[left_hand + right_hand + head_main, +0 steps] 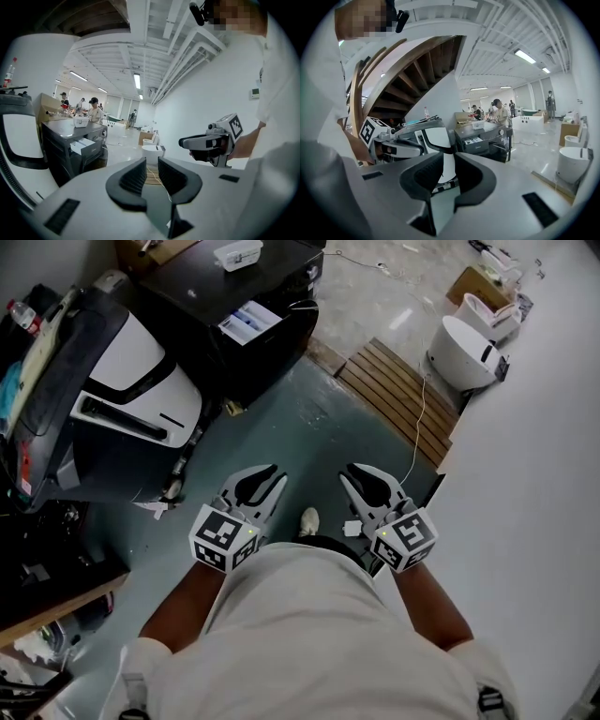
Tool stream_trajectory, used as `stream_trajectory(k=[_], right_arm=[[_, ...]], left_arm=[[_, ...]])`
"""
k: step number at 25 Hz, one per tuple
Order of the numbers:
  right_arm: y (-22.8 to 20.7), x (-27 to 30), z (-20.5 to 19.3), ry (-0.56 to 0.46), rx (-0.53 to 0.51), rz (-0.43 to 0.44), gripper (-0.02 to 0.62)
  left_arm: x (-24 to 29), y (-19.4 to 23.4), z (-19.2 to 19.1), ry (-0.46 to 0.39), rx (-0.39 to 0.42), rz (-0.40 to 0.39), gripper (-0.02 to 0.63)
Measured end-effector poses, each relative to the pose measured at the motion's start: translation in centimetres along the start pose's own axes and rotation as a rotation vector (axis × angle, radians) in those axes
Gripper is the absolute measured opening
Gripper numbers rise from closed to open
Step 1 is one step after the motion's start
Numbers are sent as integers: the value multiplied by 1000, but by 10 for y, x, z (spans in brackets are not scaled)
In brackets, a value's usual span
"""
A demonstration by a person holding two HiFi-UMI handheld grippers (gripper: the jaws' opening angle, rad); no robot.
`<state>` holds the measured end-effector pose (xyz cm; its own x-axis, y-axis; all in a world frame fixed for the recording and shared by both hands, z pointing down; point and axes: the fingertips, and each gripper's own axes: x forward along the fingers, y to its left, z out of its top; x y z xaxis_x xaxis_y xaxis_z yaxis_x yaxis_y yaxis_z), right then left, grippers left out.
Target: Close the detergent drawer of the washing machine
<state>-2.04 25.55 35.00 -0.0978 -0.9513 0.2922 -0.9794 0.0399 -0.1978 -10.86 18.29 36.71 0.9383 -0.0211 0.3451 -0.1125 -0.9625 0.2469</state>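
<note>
Looking down from the head camera, I see both claws held low, close to the person's waist, pointing ahead over a grey-green floor (309, 427).

The left claw (152, 171) has its jaws a small gap apart, with nothing between them. The right claw (449, 171) is the same: a narrow gap, nothing held. Through that gap only distant background shows.

The washing machine (262, 287) is a dark box at the far side, left of centre, well apart from both claws. Its detergent drawer (248, 322) juts out of the front face as a pale tray with a white and blue inside. The right gripper view shows it pulled out as well. A small white tub (237, 254) sits on top of the machine.

To the near left stands a large white and black appliance (131, 381). To the far right, a slatted wooden platform (398, 395) lies on the floor.

By my reading, the task has not started. The drawer is open and untouched, and neither claw is near it. All of it is left to do: approach the machine, bring a claw to the drawer front, and push it in flush.
</note>
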Motion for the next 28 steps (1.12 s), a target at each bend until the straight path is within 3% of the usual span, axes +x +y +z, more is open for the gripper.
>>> stream_trajectory(k=[8,28], right_arm=[[-78,30,10,30,-24,56,77],[-129,216,42,139,-91,149,77]], left_arm=[[70,22,27,-37,-49,87,72],[121,182,46,-60,-131,206,72]])
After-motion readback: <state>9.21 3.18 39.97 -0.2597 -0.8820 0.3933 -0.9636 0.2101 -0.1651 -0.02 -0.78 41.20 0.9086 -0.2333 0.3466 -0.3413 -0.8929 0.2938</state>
